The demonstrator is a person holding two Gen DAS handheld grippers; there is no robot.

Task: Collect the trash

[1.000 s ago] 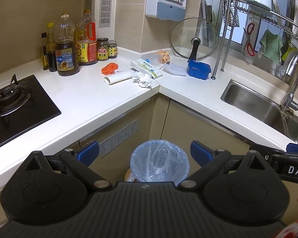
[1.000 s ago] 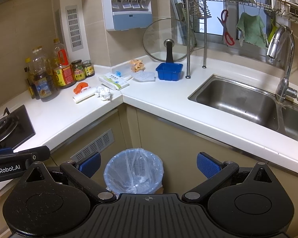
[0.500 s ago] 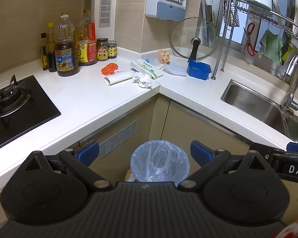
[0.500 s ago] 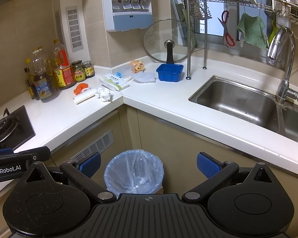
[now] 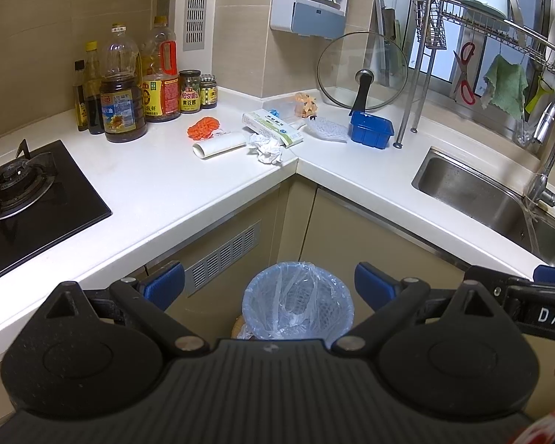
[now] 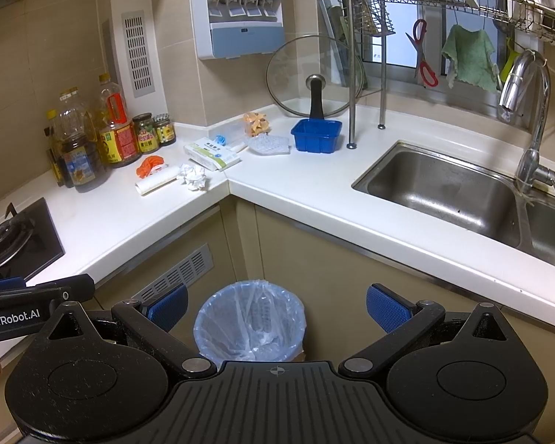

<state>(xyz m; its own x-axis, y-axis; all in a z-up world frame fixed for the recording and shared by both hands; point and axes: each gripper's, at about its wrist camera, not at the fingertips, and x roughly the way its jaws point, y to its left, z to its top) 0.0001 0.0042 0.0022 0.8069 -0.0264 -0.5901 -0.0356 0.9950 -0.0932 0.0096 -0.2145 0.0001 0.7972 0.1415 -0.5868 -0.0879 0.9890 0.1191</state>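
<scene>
Bin (image 5: 298, 301) between spread left tongs (image 5: 269, 284)

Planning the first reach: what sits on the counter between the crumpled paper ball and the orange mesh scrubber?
A white paper roll lies on its side between the crumpled paper ball and the orange mesh scrubber, shown in both wrist views.

Oil bottles (image 5: 124, 111) and two jars (image 5: 198, 90) stand against the wall beside the gas stove (image 5: 14, 185). A glass lid (image 6: 314, 77) leans behind a blue tub (image 6: 317, 135). Scissors (image 6: 421, 53) and a green cloth (image 6: 468, 57) hang above the steel sink (image 6: 444, 192)
</scene>
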